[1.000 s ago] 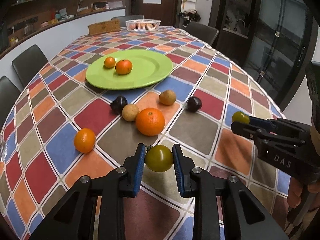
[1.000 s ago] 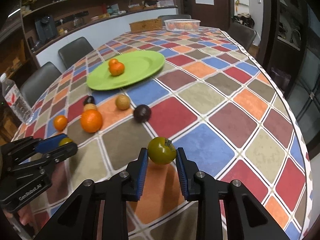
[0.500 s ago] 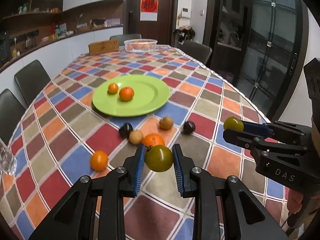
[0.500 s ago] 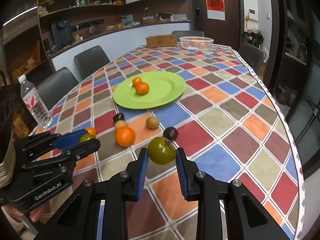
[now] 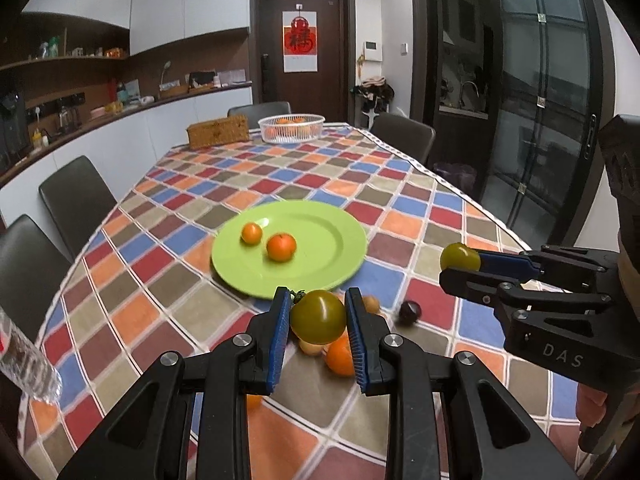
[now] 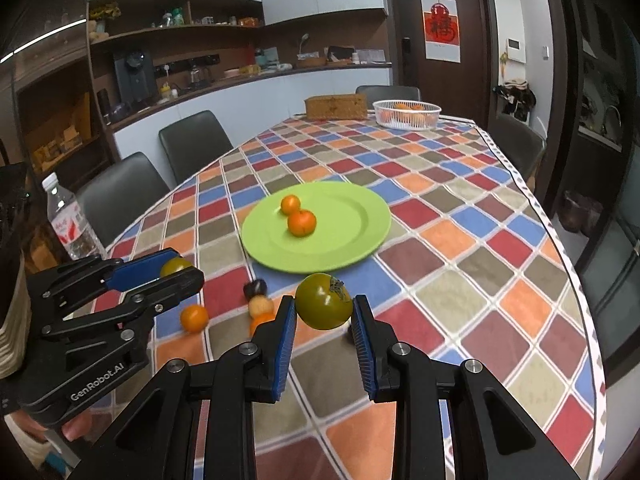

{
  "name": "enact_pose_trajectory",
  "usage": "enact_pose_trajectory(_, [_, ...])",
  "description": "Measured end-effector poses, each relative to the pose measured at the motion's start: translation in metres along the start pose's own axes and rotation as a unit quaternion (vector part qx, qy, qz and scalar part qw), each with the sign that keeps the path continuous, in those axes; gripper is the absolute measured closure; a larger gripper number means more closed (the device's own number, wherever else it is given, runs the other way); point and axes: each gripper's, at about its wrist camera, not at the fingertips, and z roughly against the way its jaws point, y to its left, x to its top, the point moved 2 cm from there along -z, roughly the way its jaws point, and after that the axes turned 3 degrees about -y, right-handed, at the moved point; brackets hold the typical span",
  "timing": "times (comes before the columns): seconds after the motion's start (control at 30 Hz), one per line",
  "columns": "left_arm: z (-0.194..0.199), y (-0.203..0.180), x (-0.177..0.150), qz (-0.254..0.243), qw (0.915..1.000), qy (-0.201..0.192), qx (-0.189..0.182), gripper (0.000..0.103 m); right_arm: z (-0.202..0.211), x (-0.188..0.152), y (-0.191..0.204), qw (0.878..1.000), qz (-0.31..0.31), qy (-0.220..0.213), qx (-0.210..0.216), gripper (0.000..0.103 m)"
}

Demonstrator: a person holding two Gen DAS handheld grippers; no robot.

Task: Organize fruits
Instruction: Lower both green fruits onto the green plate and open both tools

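Observation:
My left gripper (image 5: 318, 316) is shut on a green tomato (image 5: 318, 315) and holds it well above the table. My right gripper (image 6: 324, 307) is shut on a second green tomato (image 6: 323, 306), also held high; it shows at the right of the left wrist view (image 5: 460, 257). A green plate (image 5: 320, 256) lies ahead with two small oranges (image 5: 281, 247) on it. Below the grippers on the checkered cloth lie a large orange (image 5: 340, 356), a small orange (image 6: 194, 318), brown round fruits (image 6: 261, 305) and dark fruits (image 5: 410, 311).
A white basket of oranges (image 5: 291, 128) and a wicker box (image 5: 217, 131) stand at the table's far end. A water bottle (image 6: 70, 220) stands at the left edge. Dark chairs (image 5: 76, 196) line the table's sides.
Both grippers have risen high above the table with their tomatoes still gripped. The plate and loose fruits now look smaller and farther below.

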Motion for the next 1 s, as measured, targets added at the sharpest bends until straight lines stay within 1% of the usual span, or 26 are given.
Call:
enact_pose_trajectory(0.13, [-0.008, 0.012, 0.012, -0.003, 1.0, -0.004, 0.004, 0.075, -0.011, 0.014, 0.003, 1.0, 0.003, -0.002, 0.005, 0.073])
enact_pose_trajectory(0.27, [-0.022, 0.022, 0.021, -0.008, 1.0, 0.001, 0.004, 0.075, -0.026, 0.027, 0.007, 1.0, 0.008, -0.001, 0.01, 0.073])
enact_pose_trajectory(0.43, [-0.045, 0.036, 0.031, -0.006, 0.9998, 0.017, -0.002, 0.075, -0.045, 0.041, 0.009, 1.0, 0.011, 0.003, 0.012, 0.073])
enact_pose_trajectory(0.73, [-0.089, 0.057, 0.047, -0.014, 0.9992, 0.036, -0.012, 0.075, -0.085, 0.067, 0.007, 1.0, 0.017, 0.015, 0.006, 0.073])
enact_pose_trajectory(1.0, [-0.13, 0.074, 0.051, -0.013, 0.9976, 0.066, -0.017, 0.075, -0.128, 0.083, 0.002, 0.999, 0.027, 0.037, -0.005, 0.073])
